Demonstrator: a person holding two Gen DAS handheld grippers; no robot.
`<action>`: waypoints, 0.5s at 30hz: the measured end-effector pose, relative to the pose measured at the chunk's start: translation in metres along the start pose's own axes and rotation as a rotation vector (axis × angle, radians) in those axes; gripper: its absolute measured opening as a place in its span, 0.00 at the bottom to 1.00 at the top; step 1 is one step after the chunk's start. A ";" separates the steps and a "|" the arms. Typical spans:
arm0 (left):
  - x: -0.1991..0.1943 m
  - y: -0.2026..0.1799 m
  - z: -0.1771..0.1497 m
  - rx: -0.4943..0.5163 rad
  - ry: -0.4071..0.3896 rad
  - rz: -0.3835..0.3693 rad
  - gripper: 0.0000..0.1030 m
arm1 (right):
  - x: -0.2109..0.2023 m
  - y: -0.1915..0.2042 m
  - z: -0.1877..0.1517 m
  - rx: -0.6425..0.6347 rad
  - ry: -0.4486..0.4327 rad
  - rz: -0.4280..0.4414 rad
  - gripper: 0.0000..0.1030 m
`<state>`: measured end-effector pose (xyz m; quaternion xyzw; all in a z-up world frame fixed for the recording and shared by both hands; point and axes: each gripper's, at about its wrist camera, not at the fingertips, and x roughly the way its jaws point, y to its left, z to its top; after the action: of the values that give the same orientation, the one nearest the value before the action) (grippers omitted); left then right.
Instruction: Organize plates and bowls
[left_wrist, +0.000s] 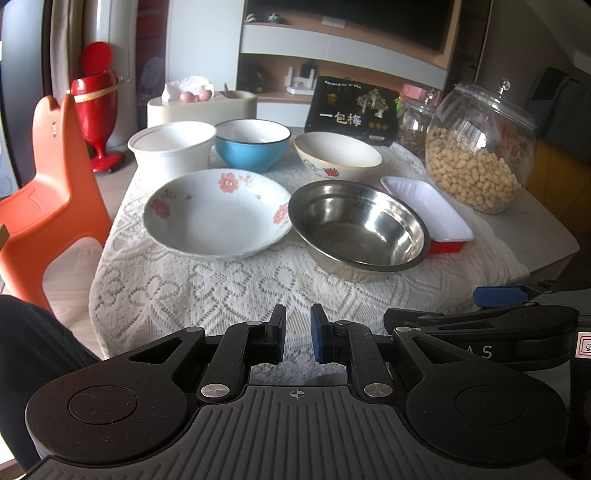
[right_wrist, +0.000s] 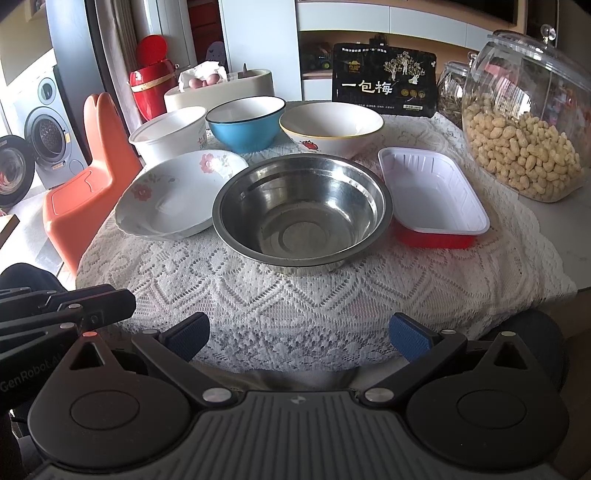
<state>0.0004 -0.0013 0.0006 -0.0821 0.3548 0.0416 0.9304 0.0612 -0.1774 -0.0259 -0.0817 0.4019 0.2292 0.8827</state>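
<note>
On the lace cloth a steel bowl (right_wrist: 302, 208) sits front centre, with a flowered plate (right_wrist: 177, 195) to its left and a red tray with a white inside (right_wrist: 434, 192) to its right. Behind stand a white bowl (right_wrist: 170, 131), a blue bowl (right_wrist: 245, 123) and a cream bowl with a tomato print (right_wrist: 330, 127). The same dishes show in the left wrist view: plate (left_wrist: 218, 214), steel bowl (left_wrist: 356, 225). My left gripper (left_wrist: 298, 334) is nearly shut and empty over the near table edge. My right gripper (right_wrist: 299, 336) is open and empty, short of the steel bowl.
A jar of peanuts (right_wrist: 524, 122) stands at the right and a smaller jar (right_wrist: 450, 92) behind it. A black box (right_wrist: 384, 79) and a cream tissue holder (right_wrist: 221, 92) stand at the back. An orange chair (right_wrist: 92, 166) is left of the table.
</note>
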 end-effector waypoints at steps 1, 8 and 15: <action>0.000 0.000 0.000 0.000 0.000 0.000 0.16 | 0.000 0.000 -0.001 0.000 0.001 0.000 1.00; 0.000 0.000 0.000 0.001 0.001 0.001 0.16 | 0.000 0.000 -0.001 0.001 0.002 0.001 1.00; 0.000 0.000 0.000 0.001 0.001 0.001 0.16 | 0.000 -0.001 -0.001 0.001 0.003 0.002 1.00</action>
<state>0.0002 -0.0018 0.0004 -0.0813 0.3553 0.0420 0.9303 0.0609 -0.1781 -0.0268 -0.0811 0.4035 0.2296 0.8820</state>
